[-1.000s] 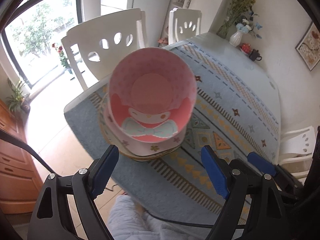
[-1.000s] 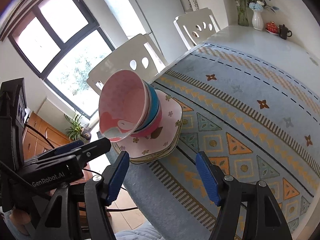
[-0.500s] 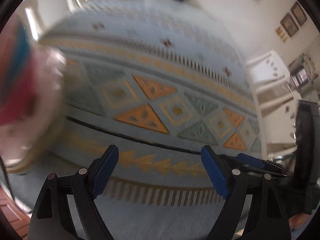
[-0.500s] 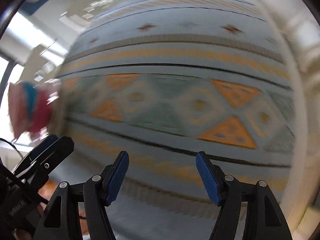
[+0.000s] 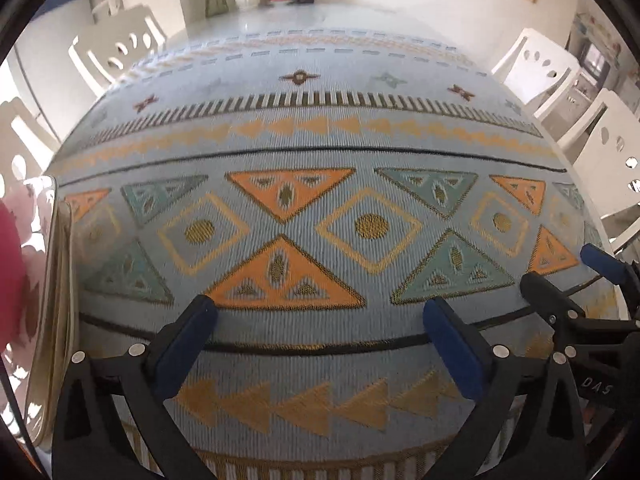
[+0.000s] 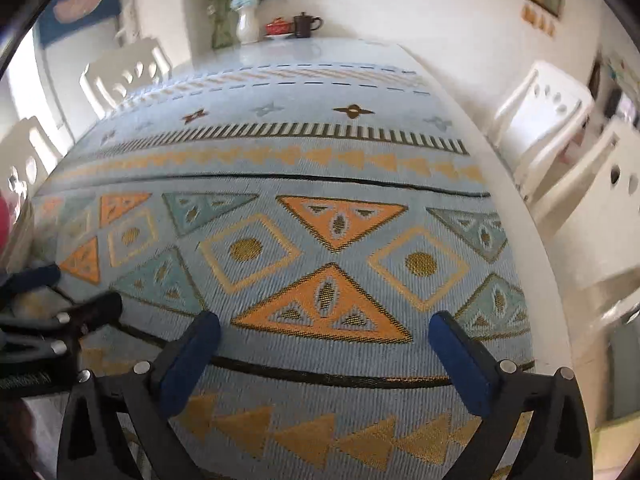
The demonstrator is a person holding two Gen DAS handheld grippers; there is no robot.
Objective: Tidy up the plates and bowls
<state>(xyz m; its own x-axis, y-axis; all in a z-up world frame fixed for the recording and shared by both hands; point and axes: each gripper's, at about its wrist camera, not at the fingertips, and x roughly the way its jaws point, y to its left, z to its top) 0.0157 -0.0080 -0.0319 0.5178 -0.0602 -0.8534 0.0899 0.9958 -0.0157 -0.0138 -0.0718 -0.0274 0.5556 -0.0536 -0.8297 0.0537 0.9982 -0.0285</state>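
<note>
Plates: we see the stack of plates (image 5: 56,300) only at the far left edge of the left wrist view, its cream rims layered edge-on, resting on the patterned cloth.
Bowls: a pink-red shape (image 5: 10,272) sits on that stack; we take it for the stacked bowls, though it is cropped and blurred.
Left claw: our left claw (image 5: 320,320) hangs over the cloth to the right of the plates, its jaws opening wide, blue pads (image 5: 182,350) apart with nothing between them but cloth.
Right claw: our right claw (image 6: 324,336) is also opening wide over an orange triangle of the weave, and it holds nothing; its black frame shows at the right edge of the left wrist view.
Cloth: the light blue tablecloth (image 5: 320,128) with orange and teal triangles covers most of the tabletop (image 6: 320,50), whose bare white far end shows.
Far end: a white vase of flowers (image 6: 248,26), a red dish (image 6: 278,26) and a dark teapot (image 6: 306,24) stand there.
Chairs: white chairs (image 5: 536,68) line both sides.
</note>
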